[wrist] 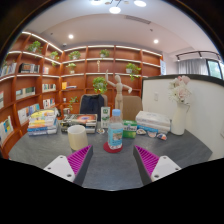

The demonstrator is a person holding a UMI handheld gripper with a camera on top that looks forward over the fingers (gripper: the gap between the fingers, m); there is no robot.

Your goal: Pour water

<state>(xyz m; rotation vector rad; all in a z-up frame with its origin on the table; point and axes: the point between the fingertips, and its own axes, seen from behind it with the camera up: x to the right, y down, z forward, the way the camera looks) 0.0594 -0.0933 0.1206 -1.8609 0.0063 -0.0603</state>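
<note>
Tabletop (112, 160): upright blue-labelled water bottle (116, 131)

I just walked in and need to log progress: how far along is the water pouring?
Nothing looks done yet. The tool is open and empty, its fingers short of the capped water bottle standing on the table, with the cup beside it. Left: grasping the bottle, pouring into the cup.

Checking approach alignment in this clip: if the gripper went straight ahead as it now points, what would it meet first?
Most likely the water bottle, standing on the table just beyond the open gripper, roughly centred between its fingers; depth is uncertain.
</note>
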